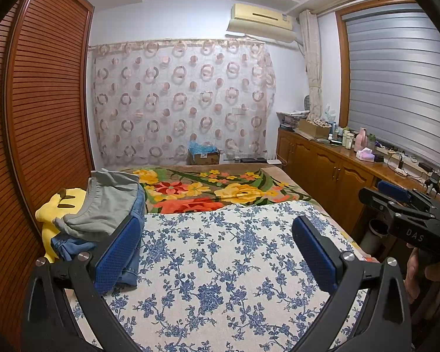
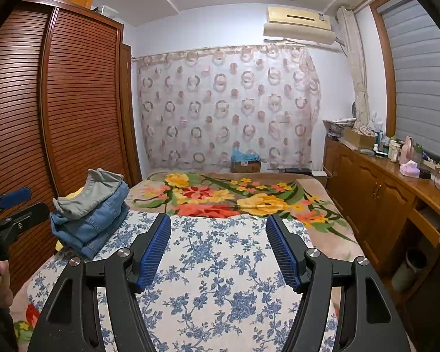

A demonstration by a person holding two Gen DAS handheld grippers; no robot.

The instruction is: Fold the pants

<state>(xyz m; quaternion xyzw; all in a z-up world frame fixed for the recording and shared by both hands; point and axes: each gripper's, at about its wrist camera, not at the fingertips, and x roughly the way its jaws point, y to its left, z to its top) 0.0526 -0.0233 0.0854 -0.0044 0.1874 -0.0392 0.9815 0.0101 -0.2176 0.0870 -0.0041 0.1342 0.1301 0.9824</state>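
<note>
I read this as either the end of one fold or the pause before the next pair. A stack of folded pants sits at the left side of the bed: grey-green cotton pants on top of blue denim jeans, both doubled over and lying neatly on the white bedsheet with blue flower print. Nothing lies on the sheet in front of me, so no unfolded pair is in view; if more remain, they are outside both pictures.

My left gripper hangs over the sheet with its blue-padded jaws spread wide and nothing between them. My right gripper is likewise spread and empty, held above the middle of the sheet. Neither touches the stack, though in the left wrist view the left jaw overlaps the denim edge in the picture; I cannot tell whether it makes contact.

The left wrist view shows a yellow plush toy tucked behind the stack against the brown slatted wardrobe, and it catches the right gripper from the side. The right wrist view shows only a sliver of that yellow, but gives the clearer look at the stack's layers and at more of the brown floral blanket beyond the sheet.
</note>
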